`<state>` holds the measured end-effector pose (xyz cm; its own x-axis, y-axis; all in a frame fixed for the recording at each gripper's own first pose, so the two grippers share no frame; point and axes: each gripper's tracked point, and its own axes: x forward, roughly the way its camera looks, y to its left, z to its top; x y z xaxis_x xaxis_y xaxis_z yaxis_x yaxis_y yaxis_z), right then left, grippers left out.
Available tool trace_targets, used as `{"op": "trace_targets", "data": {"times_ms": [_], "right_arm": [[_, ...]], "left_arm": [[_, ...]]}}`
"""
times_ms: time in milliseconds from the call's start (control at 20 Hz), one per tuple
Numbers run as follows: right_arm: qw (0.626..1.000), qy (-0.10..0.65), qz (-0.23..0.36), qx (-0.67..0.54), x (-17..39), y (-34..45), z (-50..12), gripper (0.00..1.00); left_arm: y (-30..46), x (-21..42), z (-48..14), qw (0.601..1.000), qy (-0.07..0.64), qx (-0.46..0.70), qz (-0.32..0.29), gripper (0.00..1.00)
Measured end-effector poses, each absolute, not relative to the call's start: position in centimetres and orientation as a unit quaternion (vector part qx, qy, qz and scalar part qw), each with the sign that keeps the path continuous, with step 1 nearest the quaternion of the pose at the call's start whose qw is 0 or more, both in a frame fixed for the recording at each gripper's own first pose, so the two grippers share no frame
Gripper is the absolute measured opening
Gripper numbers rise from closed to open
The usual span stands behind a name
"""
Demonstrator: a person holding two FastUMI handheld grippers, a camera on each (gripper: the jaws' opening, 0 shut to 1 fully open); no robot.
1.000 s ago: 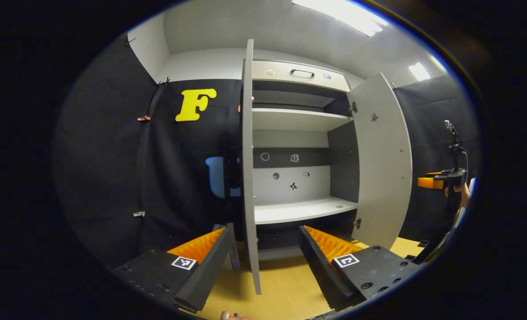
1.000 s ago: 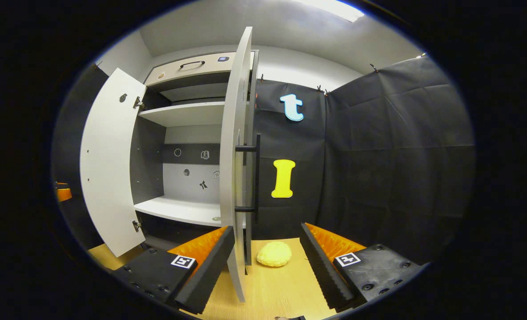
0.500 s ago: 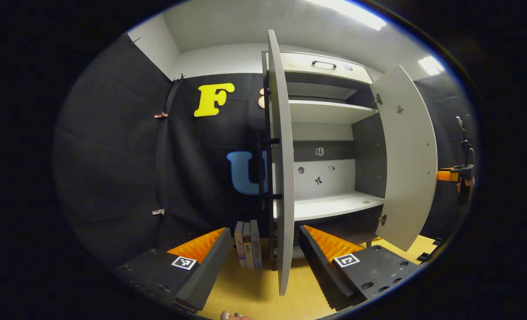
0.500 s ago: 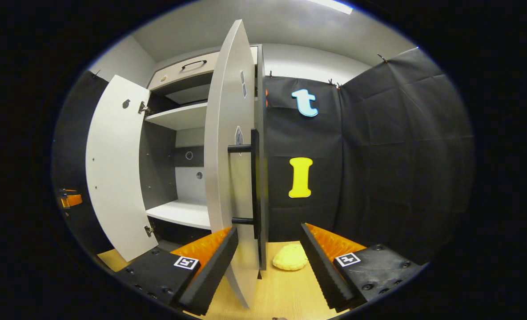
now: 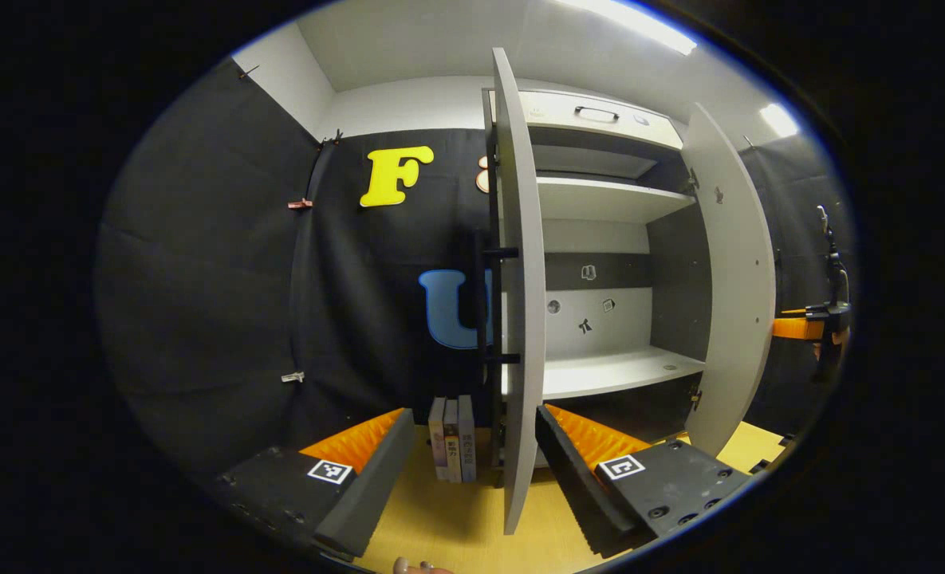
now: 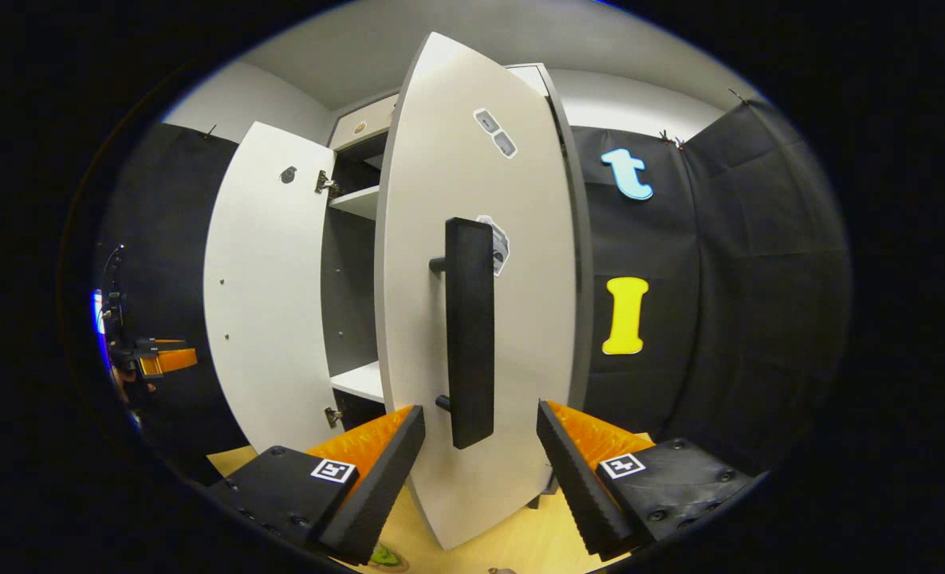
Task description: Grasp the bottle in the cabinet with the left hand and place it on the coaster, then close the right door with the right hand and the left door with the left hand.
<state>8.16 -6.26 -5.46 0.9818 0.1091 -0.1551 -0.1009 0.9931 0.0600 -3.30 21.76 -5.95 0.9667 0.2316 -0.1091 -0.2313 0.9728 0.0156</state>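
In the left gripper view the white cabinet's left door [image 5: 520, 319] stands edge-on just ahead, its black bar handle [image 5: 490, 307] on the outer side. My left gripper [image 5: 473, 414] is open, its fingers either side of that door's lower edge without touching it. The lower shelf [image 5: 608, 371] lies bare. In the right gripper view the right door [image 6: 512, 319] shows its outer face close up, partly swung in. My right gripper [image 6: 480, 408] is open, with the lower end of the black handle [image 6: 470, 335] between its fingers, untouched. The left door [image 6: 265, 287] stands wide open.
Several books [image 5: 452, 438] stand upright on the wooden tabletop [image 5: 448, 518] left of the cabinet. The right door [image 5: 731, 279] is seen from inside, the right gripper [image 5: 807, 327] beyond it. The left gripper [image 6: 157, 359] hangs far left. A small green thing [image 6: 384, 556] lies at the bottom edge.
The right door has swung inward, and the right gripper has come round to its outer face and handle. The yellow lump behind it is now hidden. The left gripper shifted slightly left.
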Motion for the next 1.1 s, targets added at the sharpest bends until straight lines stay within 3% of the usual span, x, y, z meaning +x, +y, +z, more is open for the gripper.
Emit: {"op": "trace_targets", "data": {"times_ms": [300, 450, 700, 950, 1100], "right_arm": [[0.993, 0.078, 0.091, 0.020, 9.7, -3.6, -6.2, 0.95], [0.992, 0.084, 0.096, 0.021, 8.8, -3.8, -6.4, 0.95], [0.992, 0.093, 0.084, 0.023, 8.1, -4.7, -7.0, 0.95], [0.992, 0.102, 0.071, 0.028, 7.9, -5.3, -7.9, 0.95], [0.992, 0.106, 0.065, 0.031, 8.0, -5.6, -8.3, 0.95]], "left_arm": [[24.0, -3.0, -5.1, 0.989, 0.048, 0.006, 0.141, 0.96], [24.0, -1.3, -5.0, 0.991, 0.042, -0.013, 0.125, 0.96], [23.2, 0.6, -4.9, 0.993, 0.037, -0.047, 0.100, 0.97], [22.7, 0.8, -4.9, 0.995, 0.039, -0.055, 0.076, 0.90], [22.7, 0.9, -4.6, 0.997, 0.043, -0.023, 0.066, 0.93]]}}
